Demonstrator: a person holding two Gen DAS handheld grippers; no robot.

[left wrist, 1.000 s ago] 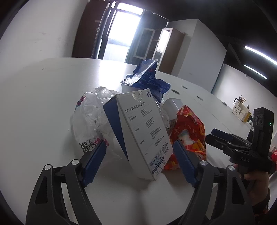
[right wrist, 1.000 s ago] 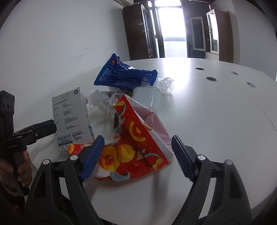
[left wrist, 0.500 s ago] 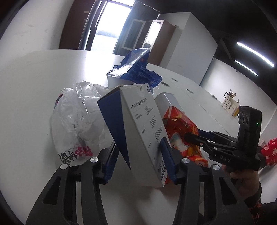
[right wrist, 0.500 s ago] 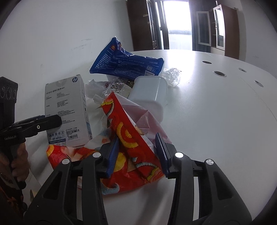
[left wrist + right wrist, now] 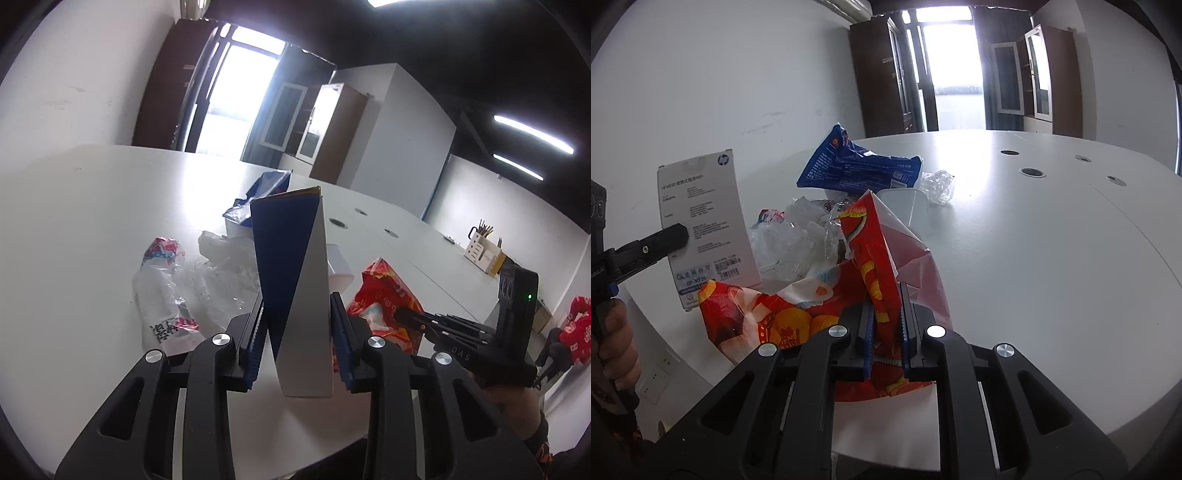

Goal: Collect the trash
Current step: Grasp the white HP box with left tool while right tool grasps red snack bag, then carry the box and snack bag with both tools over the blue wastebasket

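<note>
The left gripper is closing its jaws on an upright white and blue box, lifted above the white table. The right gripper is clamped tight on a red snack bag at the table's near edge. Farther off lie a blue bag, crumpled clear plastic and a white tub.

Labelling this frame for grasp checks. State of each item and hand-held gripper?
Left hand-held gripper: closing on the box
Box: clamped, upright
Right hand-held gripper: shut on the red bag
Red bag: pinched, crumpled
Blue bag: untouched
Clear bag: flat on table
</note>
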